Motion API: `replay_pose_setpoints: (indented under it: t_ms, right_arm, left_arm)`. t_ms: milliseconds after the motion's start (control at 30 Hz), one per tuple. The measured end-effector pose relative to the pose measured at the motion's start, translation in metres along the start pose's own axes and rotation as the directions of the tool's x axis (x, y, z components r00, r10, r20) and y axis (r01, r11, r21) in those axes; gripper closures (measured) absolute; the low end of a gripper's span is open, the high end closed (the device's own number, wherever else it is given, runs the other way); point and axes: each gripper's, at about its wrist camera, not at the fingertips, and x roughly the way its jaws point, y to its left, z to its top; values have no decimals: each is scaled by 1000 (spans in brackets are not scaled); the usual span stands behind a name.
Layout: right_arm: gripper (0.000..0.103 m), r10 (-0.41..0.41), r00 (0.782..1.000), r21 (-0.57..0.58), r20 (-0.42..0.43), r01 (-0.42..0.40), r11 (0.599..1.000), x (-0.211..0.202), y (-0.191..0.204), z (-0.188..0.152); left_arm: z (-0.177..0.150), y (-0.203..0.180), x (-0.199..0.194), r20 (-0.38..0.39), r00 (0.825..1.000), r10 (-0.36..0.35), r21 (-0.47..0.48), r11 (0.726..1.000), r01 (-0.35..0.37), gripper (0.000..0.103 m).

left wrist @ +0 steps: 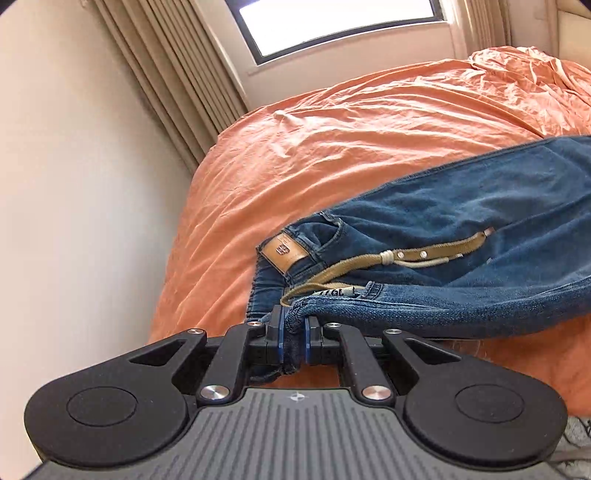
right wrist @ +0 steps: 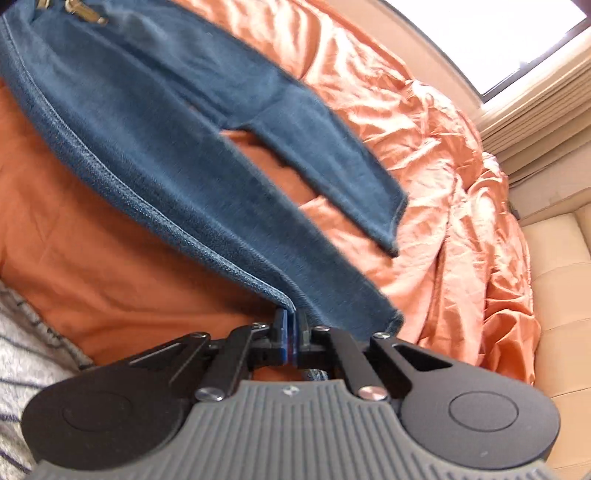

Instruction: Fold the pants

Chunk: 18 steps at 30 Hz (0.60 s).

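Looking along the left wrist view, the left hand-held gripper sits at lower centre, its blue-padded jaws clenched on a bunched fold of denim at the waist end of the pants. From that pinch the blue jeans stretch to the right edge of the frame, lying across the orange bedsheet that covers the bed. A tan leather patch shows on the waistband just above and left of the jaws, and an olive belt with small metal studs trails across the denim toward the right. A cream wall fills the left side, pleated curtains hang at upper left, and a bright window sits at top centre.

Over in the right wrist view, the right hand-held gripper is at lower centre, jaws pressed together on the stitched edge of one pant leg near its hem. That leg runs diagonally to the upper left of the frame, lifted off the sheet near the jaws. The other leg lies on the crumpled sheet, its hem pointing toward centre right. The picture is somewhat blurred. A grey striped fabric fills the lower left corner, and a beige padded headboard stands along the right edge.
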Motion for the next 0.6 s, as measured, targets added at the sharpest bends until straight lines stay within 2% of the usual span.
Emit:
replay_pose_setpoints:
  t_ms: [100, 300, 467, 600]
  right_arm:
    - [103, -25, 999, 61, 23, 23, 998, 0, -28, 31]
    - [103, -113, 993, 48, 41, 111, 993, 31, -66, 99]
    - [103, -143, 989, 41, 43, 141, 989, 82, -94, 161]
    - [103, -143, 990, 10, 3, 143, 990, 144, -97, 204]
  left_arm:
    - [21, 3, 6, 15, 999, 36, -23, 999, -36, 93]
    - [70, 10, 41, 20, 996, 91, -39, 995, -90, 93]
    - [110, 17, 91, -9, 994, 105, -63, 992, -105, 92]
    - [130, 11, 147, -66, 992, 107, -39, 993, -109, 92]
